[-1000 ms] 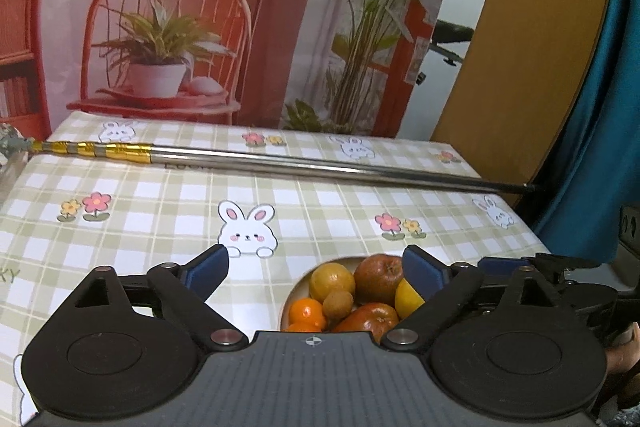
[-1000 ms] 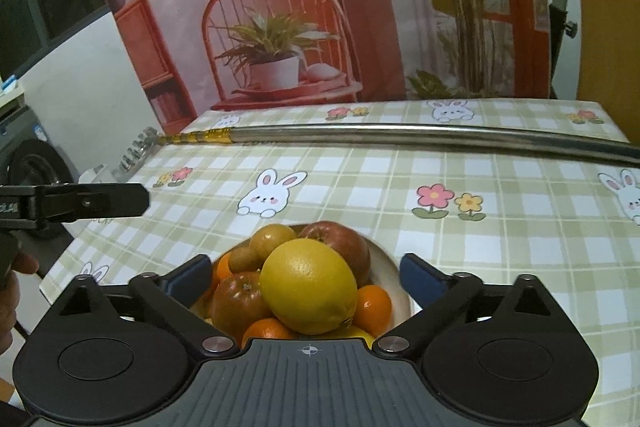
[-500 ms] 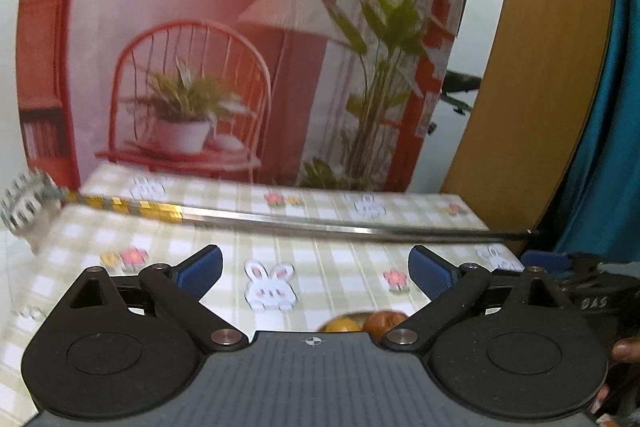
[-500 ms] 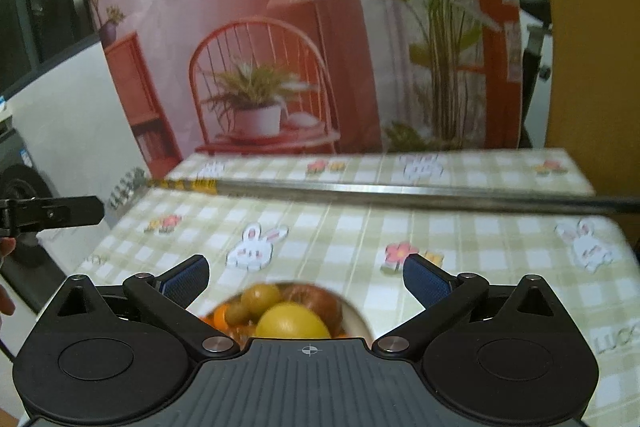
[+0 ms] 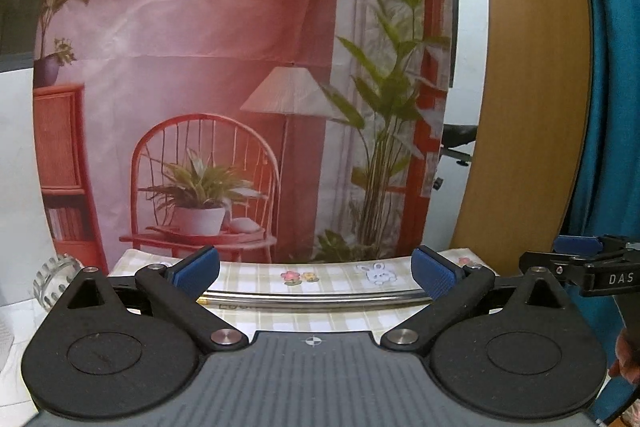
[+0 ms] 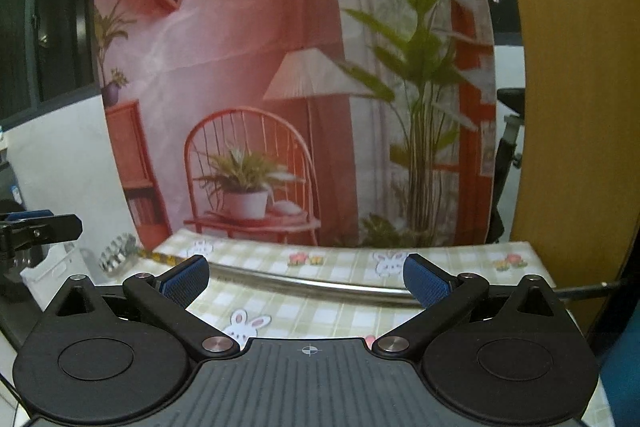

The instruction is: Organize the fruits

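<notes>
- Backdrop (image 5: 224, 75) fills both views now; both grippers have tilted up off the table (image 6: 352, 311).
- Fruit bowl gone from view, a second ago right below my jaws; fruit now hidden under the gripper bodies.
- Left gripper (image 5: 315, 273) jaws opening, nothing between; right gripper (image 6: 306, 277) wide, empty.
- Rod (image 5: 312, 297) ahead, ends cut off.
- No pick started, I reckon.

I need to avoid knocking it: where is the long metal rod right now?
In both wrist views the metal rod lies crosswise on the checked tablecloth, just beyond the open jaws, in front of the printed backdrop.
</notes>
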The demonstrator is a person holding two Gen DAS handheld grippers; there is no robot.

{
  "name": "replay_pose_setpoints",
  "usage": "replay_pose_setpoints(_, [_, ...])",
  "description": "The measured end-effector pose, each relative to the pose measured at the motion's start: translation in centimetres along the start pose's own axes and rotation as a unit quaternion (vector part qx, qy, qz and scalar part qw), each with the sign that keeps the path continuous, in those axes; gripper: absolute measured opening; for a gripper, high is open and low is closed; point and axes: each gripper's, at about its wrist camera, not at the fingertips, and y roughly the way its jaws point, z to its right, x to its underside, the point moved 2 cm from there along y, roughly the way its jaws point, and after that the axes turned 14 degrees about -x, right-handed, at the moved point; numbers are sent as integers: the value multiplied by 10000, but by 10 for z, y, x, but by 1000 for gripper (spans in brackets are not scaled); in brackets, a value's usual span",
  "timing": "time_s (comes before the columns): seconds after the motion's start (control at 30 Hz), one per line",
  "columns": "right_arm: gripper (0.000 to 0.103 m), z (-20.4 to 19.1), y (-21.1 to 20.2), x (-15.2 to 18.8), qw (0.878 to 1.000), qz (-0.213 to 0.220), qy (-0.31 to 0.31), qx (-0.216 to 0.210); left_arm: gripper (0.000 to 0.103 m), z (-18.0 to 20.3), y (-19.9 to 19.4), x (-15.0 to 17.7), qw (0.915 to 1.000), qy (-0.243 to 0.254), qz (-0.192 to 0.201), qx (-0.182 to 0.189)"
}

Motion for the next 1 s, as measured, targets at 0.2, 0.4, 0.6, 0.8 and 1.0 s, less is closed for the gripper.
replay_pose_setpoints(0.2, [103, -4, -7, -8, 9998, 134, -110, 49, 103, 0, 0, 1, 9999, -78, -60, 35])
replay_pose_setpoints(0.4, [103, -5, -10, -7, 9997, 186, -142, 96, 103, -3, 2, 3, 9998, -134, -132, 37])
replay_pose_setpoints(0.6, [103, -5, -12, -7, 9996, 216, -153, 125, 103, -4, 5, 3, 9996, -122, -240, -32])
replay_pose_setpoints(0.8, [103, -7, -14, -6, 9994, 240, -193, 169, 103, -2, 2, 5, 9995, 15, -221, -206])
replay_pose_setpoints(1.0, [103, -7, -16, -6, 9993, 249, -194, 195, 103, -2, 1, 3, 9994, 83, -204, -265])
